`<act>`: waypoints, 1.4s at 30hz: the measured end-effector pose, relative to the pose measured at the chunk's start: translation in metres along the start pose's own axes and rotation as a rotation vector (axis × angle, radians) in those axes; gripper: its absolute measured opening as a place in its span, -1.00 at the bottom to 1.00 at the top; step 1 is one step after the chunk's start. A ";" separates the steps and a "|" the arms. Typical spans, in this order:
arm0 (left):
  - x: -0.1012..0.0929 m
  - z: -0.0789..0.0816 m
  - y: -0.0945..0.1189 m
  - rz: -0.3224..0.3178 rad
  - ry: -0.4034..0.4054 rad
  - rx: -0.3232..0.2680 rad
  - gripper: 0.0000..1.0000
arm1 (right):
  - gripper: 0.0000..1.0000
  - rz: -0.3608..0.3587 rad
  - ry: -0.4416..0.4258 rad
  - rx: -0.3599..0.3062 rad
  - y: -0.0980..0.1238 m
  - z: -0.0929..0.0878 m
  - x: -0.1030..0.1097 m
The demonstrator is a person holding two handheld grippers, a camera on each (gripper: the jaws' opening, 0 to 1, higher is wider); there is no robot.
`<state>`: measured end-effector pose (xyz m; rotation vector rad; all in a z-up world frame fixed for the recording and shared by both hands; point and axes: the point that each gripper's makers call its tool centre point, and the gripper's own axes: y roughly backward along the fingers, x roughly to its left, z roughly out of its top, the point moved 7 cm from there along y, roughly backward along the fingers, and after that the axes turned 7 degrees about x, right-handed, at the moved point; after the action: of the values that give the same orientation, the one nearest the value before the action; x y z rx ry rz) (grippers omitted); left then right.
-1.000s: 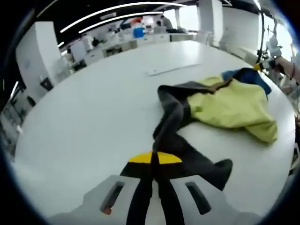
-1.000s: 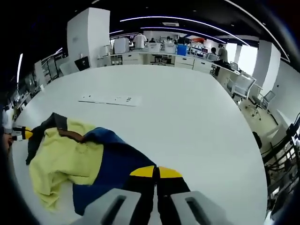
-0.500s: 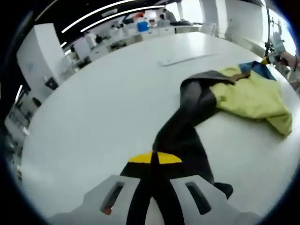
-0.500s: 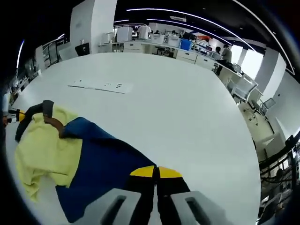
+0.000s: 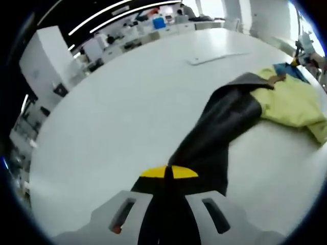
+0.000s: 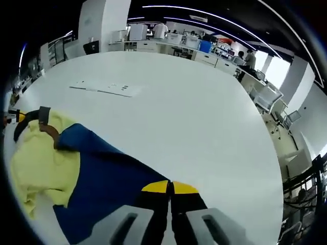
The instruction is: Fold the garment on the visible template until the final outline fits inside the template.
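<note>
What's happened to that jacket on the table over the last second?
Both grippers are pulling apart, stretching the jacket out. The dark grey sleeve, crumpled a second ago, now runs taut from the left gripper; the blue sleeve has likewise smoothed out from the right gripper. Both grips stayed shut, and the yellow body still lies bunched on the white table.

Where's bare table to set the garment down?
Bare: the white table beyond and right of the blue panel, and in the left gripper view, left of the dark sleeve. A flat white strip lies farther out. Crowded: the yellow body between both grippers.
</note>
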<state>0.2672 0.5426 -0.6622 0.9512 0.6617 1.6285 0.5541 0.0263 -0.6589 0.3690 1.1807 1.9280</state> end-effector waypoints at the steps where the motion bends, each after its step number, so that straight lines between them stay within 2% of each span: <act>1: 0.003 0.001 -0.001 0.009 -0.002 0.004 -1.00 | -1.00 -0.001 -0.001 0.001 0.000 0.000 0.000; 6: 0.007 -0.001 -0.004 -0.001 0.043 0.007 -1.00 | -1.00 0.002 -0.002 0.010 -0.002 -0.001 -0.001; 13: 0.004 -0.001 -0.006 0.000 0.008 0.010 -1.00 | -1.00 0.011 0.016 0.019 -0.004 -0.003 0.002; 16: 0.004 -0.001 -0.004 0.013 0.000 0.005 -0.97 | -1.00 0.022 -0.015 0.007 -0.004 -0.002 0.003; 17: 0.004 0.000 -0.002 0.017 -0.003 -0.001 -0.93 | -1.00 0.015 -0.025 0.002 -0.002 -0.001 0.003; 23: 0.003 0.011 0.011 0.015 0.030 -0.060 -0.46 | -0.72 0.030 -0.054 -0.047 0.012 0.008 0.010; 25: -0.002 0.014 0.017 0.001 0.037 -0.079 -0.28 | -0.60 0.051 -0.071 -0.067 0.018 0.011 0.014; 29: -0.006 0.019 0.028 -0.013 0.046 -0.114 -0.05 | -0.35 0.087 -0.094 -0.081 0.027 0.012 0.020; 31: -0.008 0.022 0.035 -0.009 0.047 -0.137 0.05 | -0.22 0.100 -0.085 -0.078 0.033 0.011 0.025; 36: -0.022 0.024 0.053 -0.055 0.068 -0.185 0.24 | 0.03 0.185 -0.055 -0.087 0.051 0.006 0.045; 42: -0.045 0.021 0.069 -0.130 0.080 -0.223 0.54 | 0.14 0.227 -0.009 -0.068 0.067 -0.007 0.066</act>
<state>0.2532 0.4805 -0.6061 0.6714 0.5700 1.5930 0.4762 0.0580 -0.6164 0.4927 1.1030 2.1525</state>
